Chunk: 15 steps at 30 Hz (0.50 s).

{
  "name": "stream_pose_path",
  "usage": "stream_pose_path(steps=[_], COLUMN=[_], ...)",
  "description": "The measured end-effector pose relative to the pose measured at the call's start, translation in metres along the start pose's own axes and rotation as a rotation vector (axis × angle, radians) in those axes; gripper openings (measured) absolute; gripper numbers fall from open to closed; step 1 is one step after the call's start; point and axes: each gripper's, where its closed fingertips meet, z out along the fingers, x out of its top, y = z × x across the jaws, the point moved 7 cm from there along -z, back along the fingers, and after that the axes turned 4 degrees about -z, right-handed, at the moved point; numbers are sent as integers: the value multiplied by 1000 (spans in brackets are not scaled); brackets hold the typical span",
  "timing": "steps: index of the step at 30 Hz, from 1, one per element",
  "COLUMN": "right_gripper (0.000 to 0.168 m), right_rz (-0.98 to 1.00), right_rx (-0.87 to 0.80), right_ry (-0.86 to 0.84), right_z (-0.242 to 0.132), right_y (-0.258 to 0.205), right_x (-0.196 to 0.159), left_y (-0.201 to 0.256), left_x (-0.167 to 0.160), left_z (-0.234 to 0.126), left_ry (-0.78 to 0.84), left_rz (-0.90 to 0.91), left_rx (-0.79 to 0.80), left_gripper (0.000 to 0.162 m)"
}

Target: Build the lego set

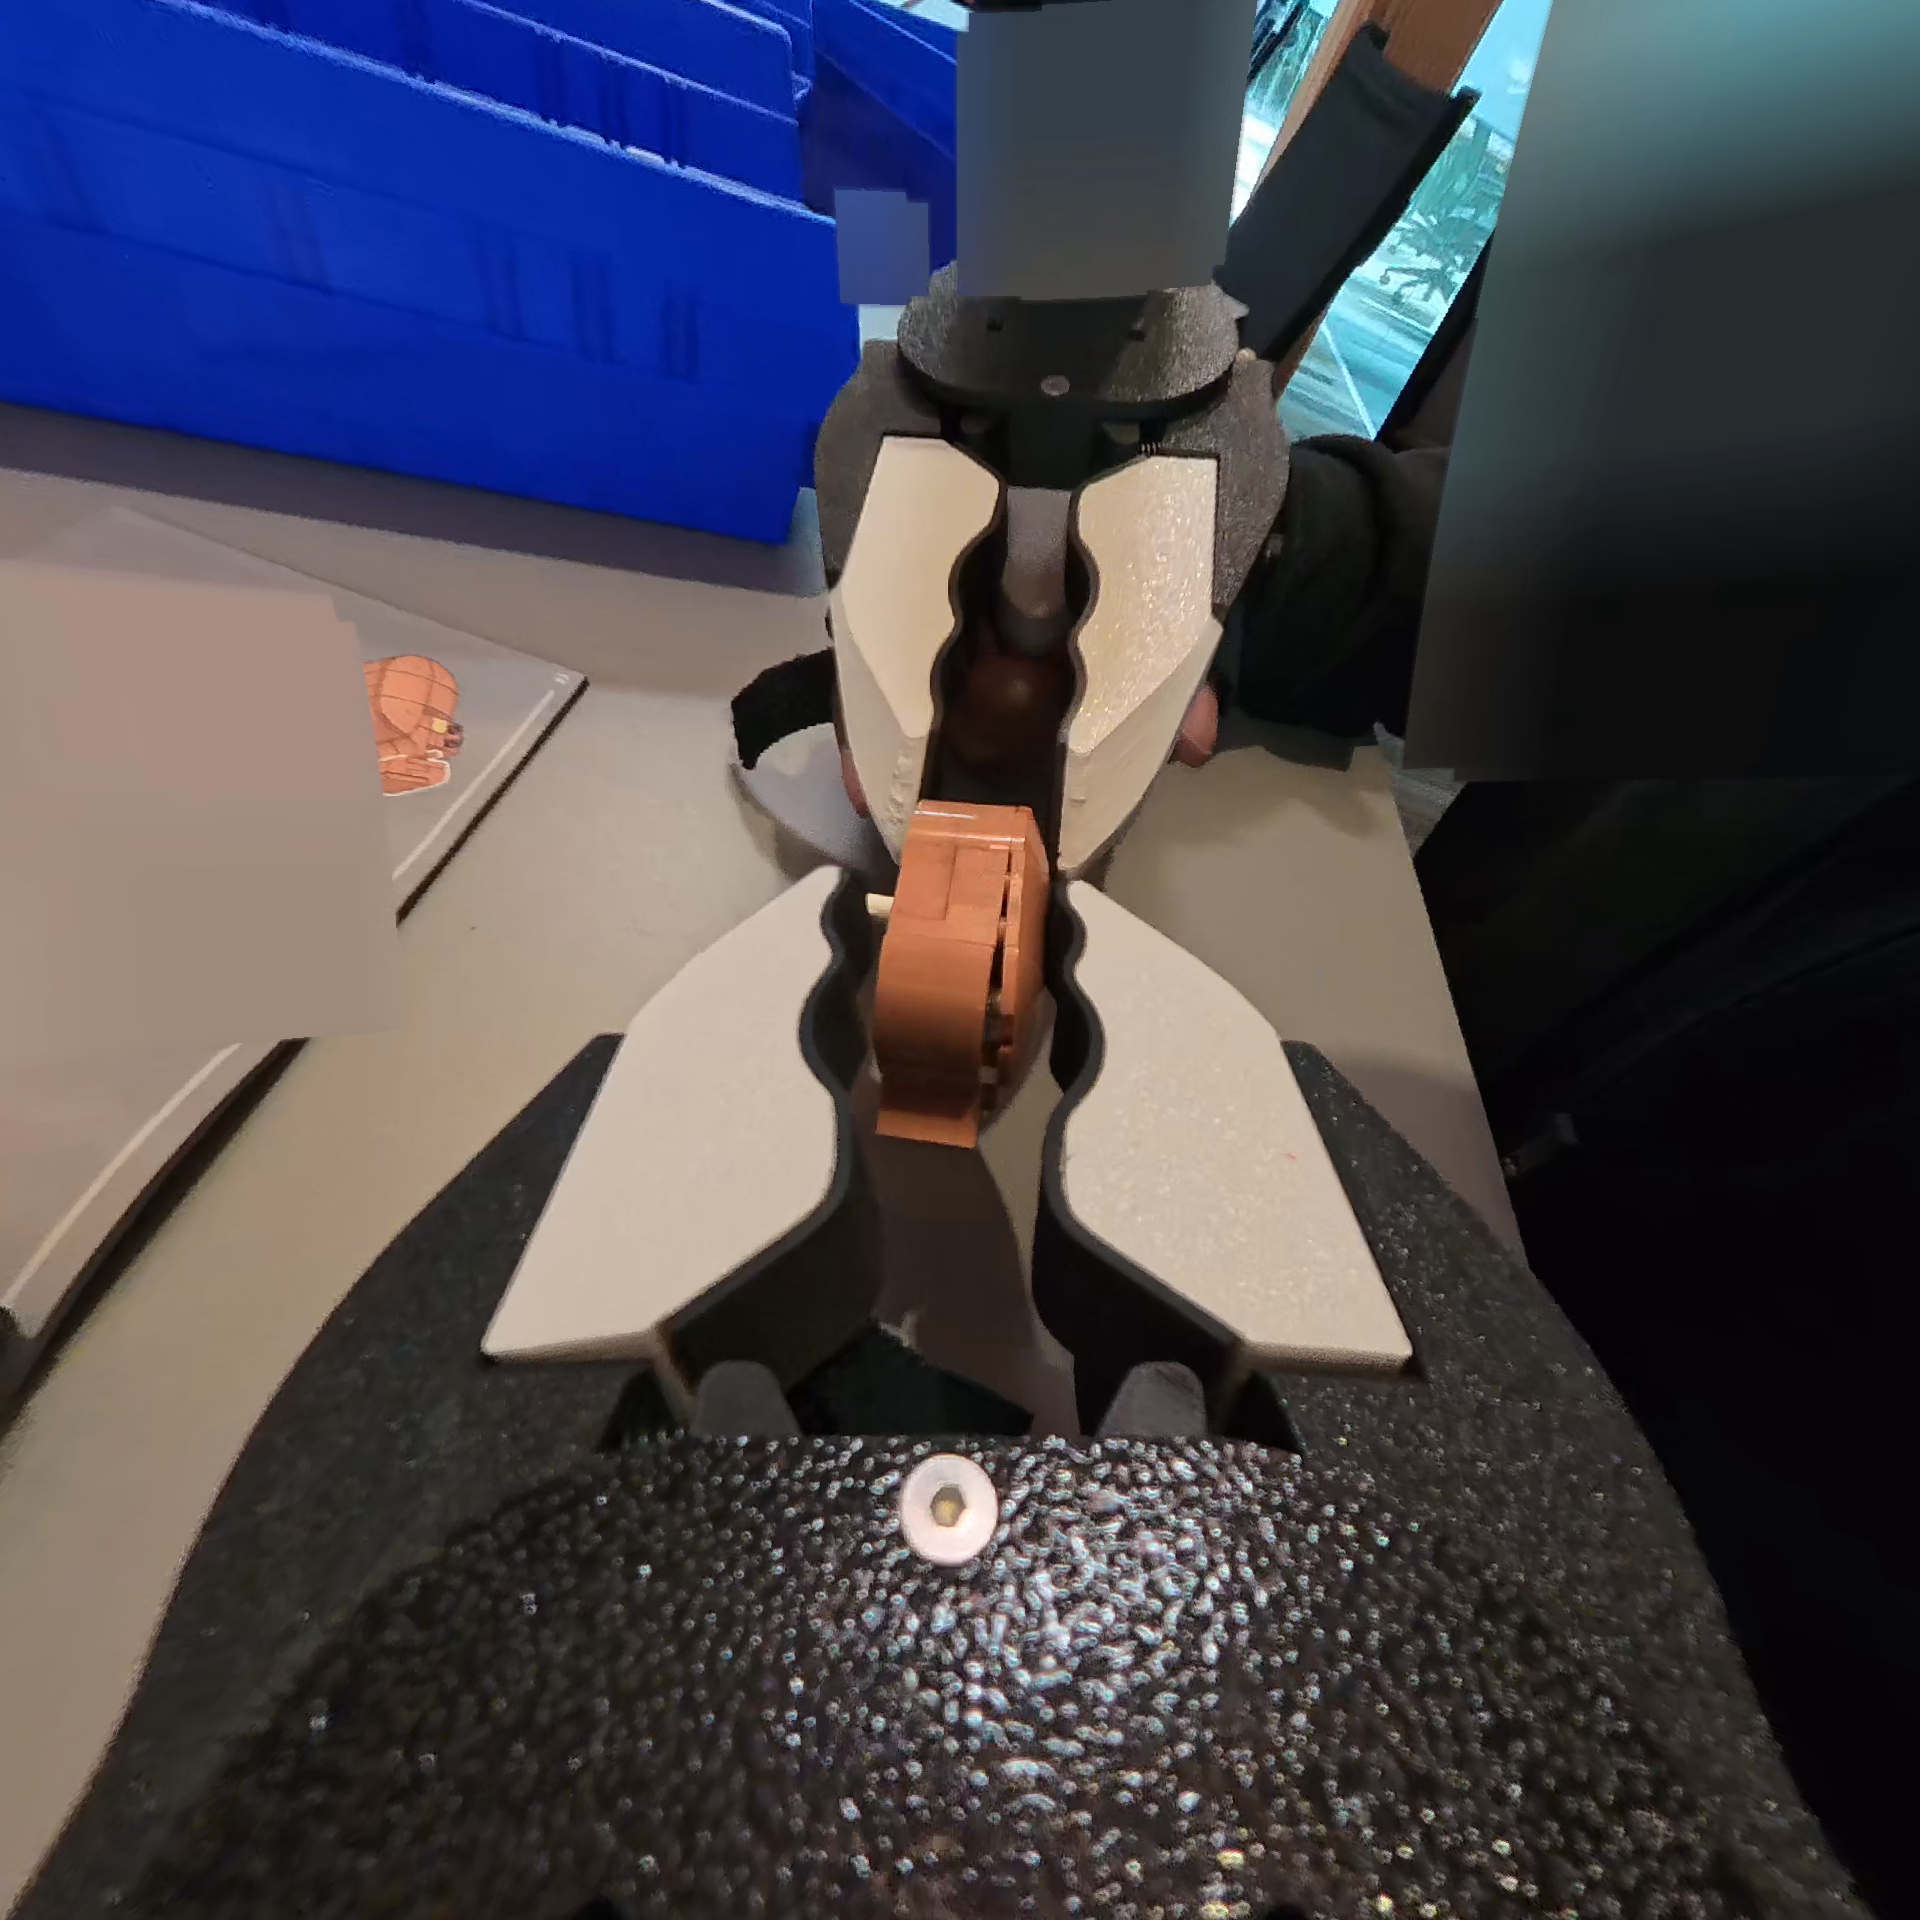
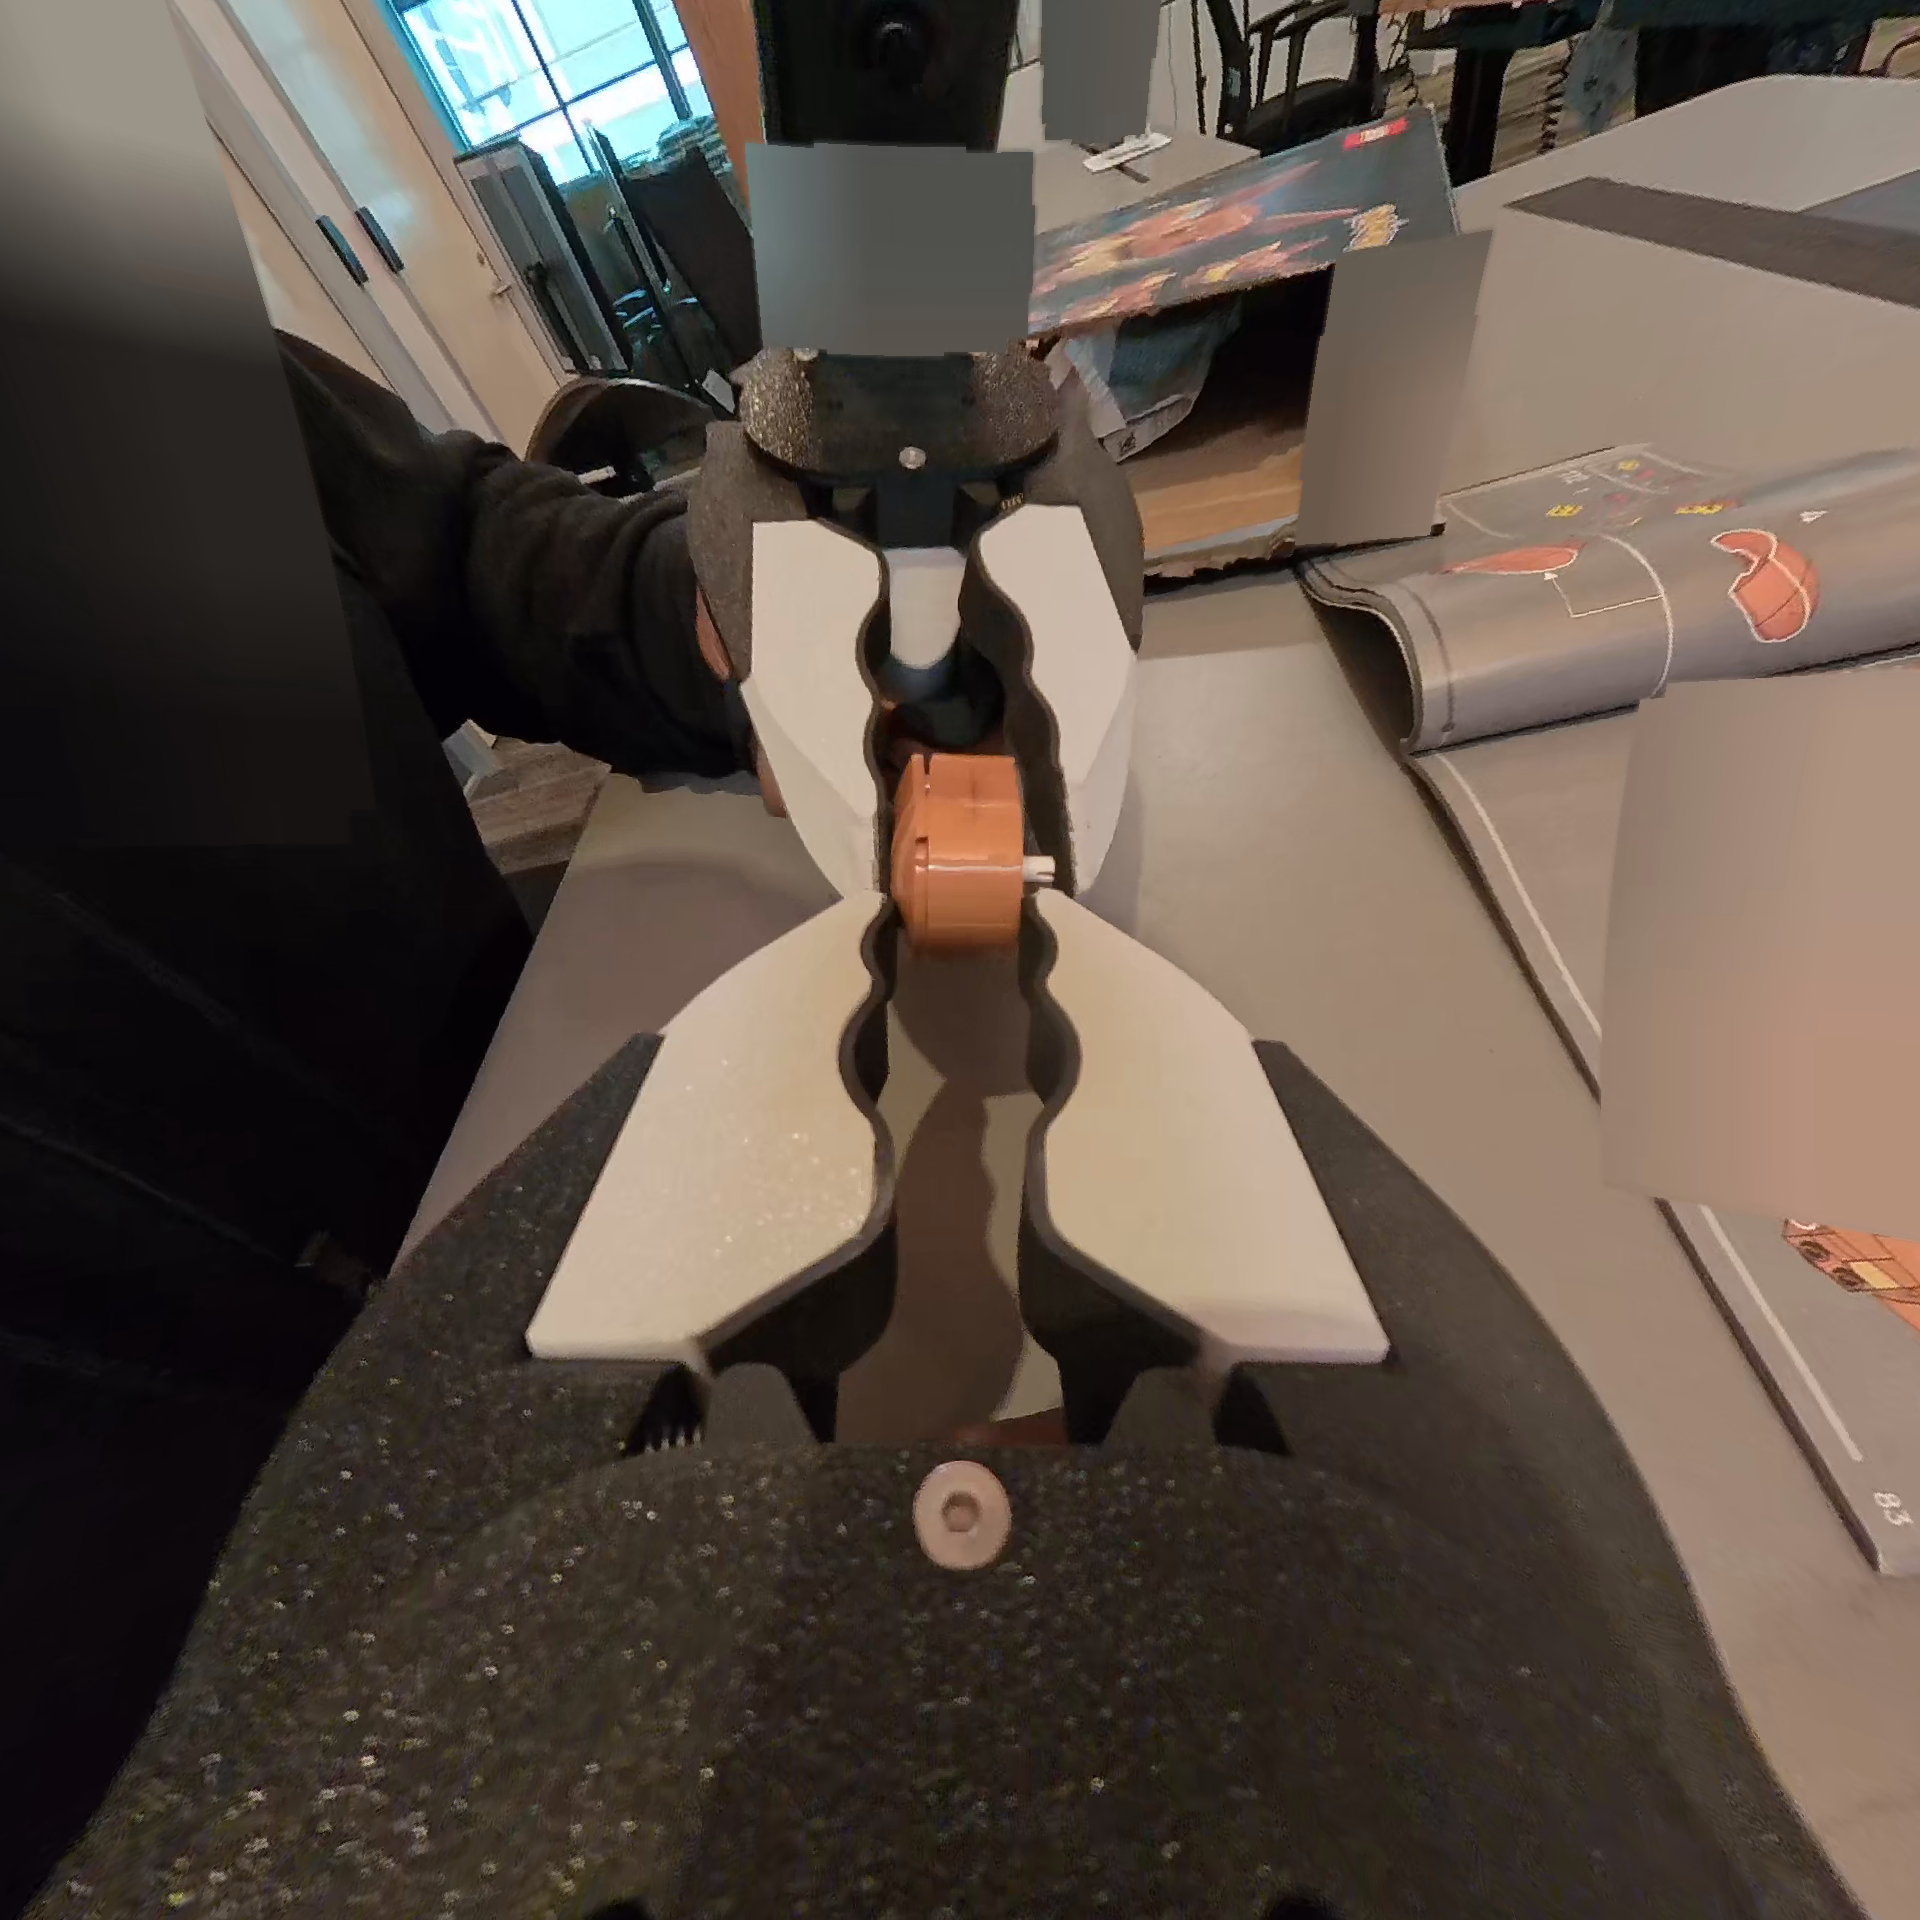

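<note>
Over a grey table (image 1: pixel 623 883) the left tool (image 1: pixel 951 904) clamped a brown lego assembly (image 1: pixel 956 987) between its fingertips. Facing it tip to tip, the right tool (image 2: pixel 956 914) gripped the same piece. Beyond lay an instruction booklet (image 2: pixel 1558 623) and blue bins (image 1: pixel 416 260).

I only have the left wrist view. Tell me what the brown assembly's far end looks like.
Observer: In the right wrist view, the brown assembly ends in a smooth, rounded drum shape.
Operator: Report what lies behind the left gripper.
Observer: An opened cardboard set box lies on the table there.
Operator: Name what sits beside that box.
Observer: An instruction booklet, open, with its pages curled over at the fold.
</note>
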Motion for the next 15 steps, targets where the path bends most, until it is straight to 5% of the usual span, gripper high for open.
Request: stream_pose_path(steps=[15], right_gripper=[23], right_rz=[-131], right_rx=[-21], right_ry=[-20], right_z=[1], right_y=[-7], right_x=[0], left_y=[5], left_x=[-1], left_z=[3], left_ry=[-12], left_rz=[134], left_rx=[2], left_gripper=[33])
